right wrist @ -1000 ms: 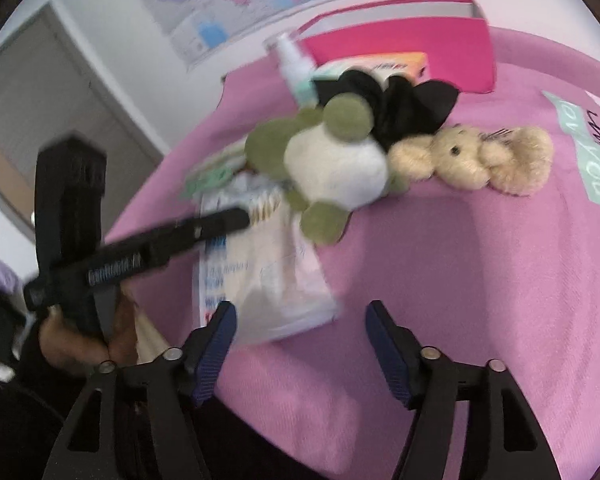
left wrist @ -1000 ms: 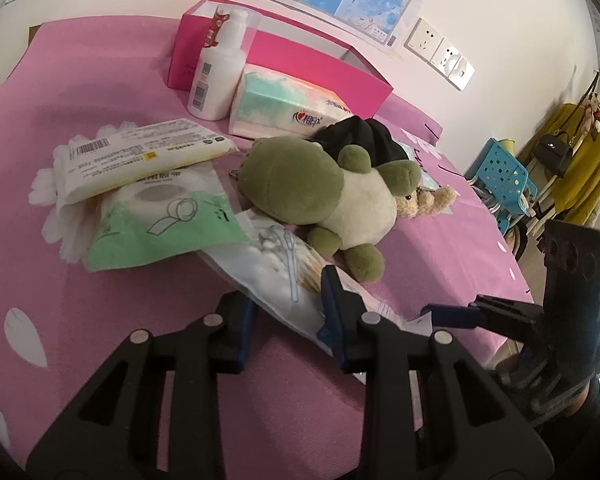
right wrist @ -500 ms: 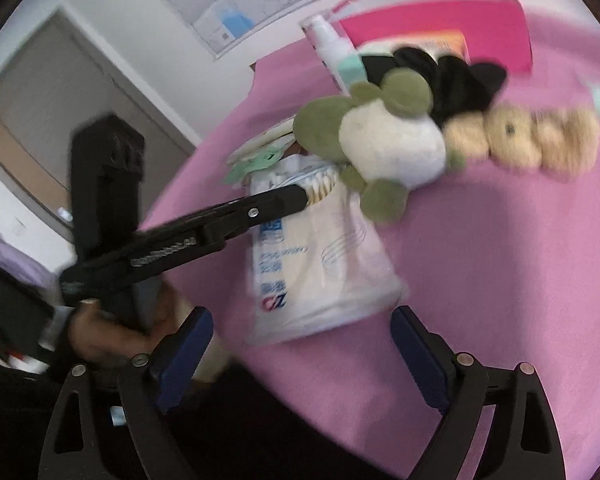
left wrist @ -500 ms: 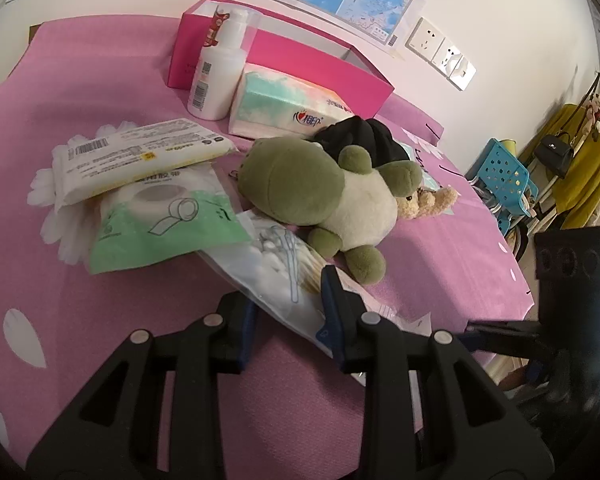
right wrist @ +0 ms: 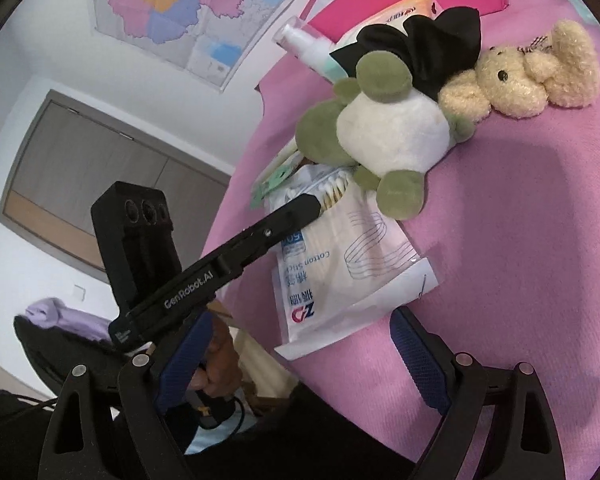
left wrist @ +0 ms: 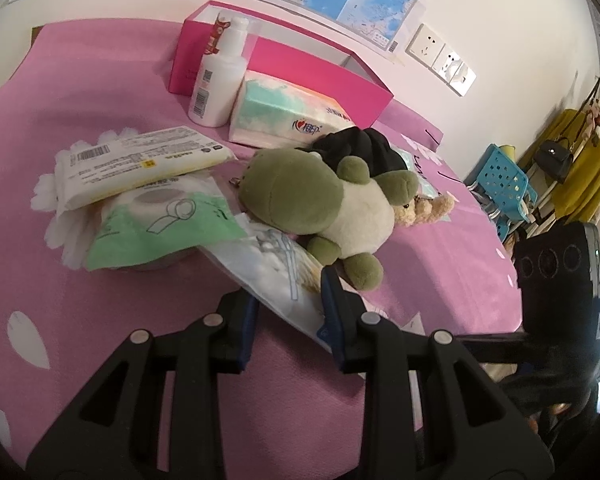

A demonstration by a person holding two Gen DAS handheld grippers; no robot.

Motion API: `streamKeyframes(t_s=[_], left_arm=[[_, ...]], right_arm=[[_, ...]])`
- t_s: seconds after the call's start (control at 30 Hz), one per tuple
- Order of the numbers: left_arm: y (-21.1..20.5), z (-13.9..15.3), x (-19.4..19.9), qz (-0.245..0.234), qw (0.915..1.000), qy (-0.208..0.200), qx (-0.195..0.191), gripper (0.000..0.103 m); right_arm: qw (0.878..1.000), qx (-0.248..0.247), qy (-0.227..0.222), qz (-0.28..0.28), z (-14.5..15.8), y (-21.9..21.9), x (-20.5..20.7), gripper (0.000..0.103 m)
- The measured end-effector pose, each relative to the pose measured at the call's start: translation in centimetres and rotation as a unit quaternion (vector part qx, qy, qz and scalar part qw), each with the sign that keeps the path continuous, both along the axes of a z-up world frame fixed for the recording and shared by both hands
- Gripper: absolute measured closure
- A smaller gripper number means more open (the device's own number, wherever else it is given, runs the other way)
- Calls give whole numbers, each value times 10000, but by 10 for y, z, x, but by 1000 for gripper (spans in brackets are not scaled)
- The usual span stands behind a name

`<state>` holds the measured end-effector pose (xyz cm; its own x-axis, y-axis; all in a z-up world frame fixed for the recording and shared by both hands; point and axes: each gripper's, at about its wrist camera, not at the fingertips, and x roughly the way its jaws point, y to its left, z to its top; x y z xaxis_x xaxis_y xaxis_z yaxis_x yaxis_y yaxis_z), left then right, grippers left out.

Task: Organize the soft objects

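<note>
Left wrist view: we note left gripper (left wrist: 288, 304) clamped on cotton swab pack (left wrist: 276, 280); right gripper (right wrist: 296, 344) wide, closing slightly, nothing between jaws — plush frog (left wrist: 320, 208) overlapping pack may drag along.

Bright daylight, fisheye-warped edges, slight blur

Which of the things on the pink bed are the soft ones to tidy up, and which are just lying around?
For the job:
green plush frog
tan teddy bear
black cloth
cotton swab pack, gripped by the left gripper

Just lying about:
white pump bottle
wall sockets
blue stool
wall map
</note>
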<state>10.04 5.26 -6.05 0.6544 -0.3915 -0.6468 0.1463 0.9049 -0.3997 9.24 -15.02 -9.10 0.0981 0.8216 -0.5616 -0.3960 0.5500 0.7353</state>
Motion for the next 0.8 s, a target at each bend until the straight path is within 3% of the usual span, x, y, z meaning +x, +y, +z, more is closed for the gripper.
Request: streamKeyframes(t_s=[0.07,0.1,0.3,0.4,0.47,0.57,0.8], left_arm=[[0,0,-1,13,10000,-26,38,71],[1,1,-1,18,10000,-37,10,71],[-2,0,-5,78,9999,-52,54,70],[-2,1,-5,118,9999,-86,90,70],[0,3,-6,167,9997,-138,108,71],[-1,6,-7,128,9997,-204,98,71],[-8,24,-17,101,9981,-557,236,70]], right_arm=[[9985,-482,-249,-88,2,-5,-3,39],[9971,-637,-388,-126,2,-10,-2,39],[9993,166,37,-345,-7,-37,13,39],[9967,-545,-561,-226,-1,-16,8,39],[9908,-969,-918,-212,5,-6,3,54],[9926,-821,-784,-436,-1,-14,10,68],[9916,-641,-957,-584,8,-28,9,78]])
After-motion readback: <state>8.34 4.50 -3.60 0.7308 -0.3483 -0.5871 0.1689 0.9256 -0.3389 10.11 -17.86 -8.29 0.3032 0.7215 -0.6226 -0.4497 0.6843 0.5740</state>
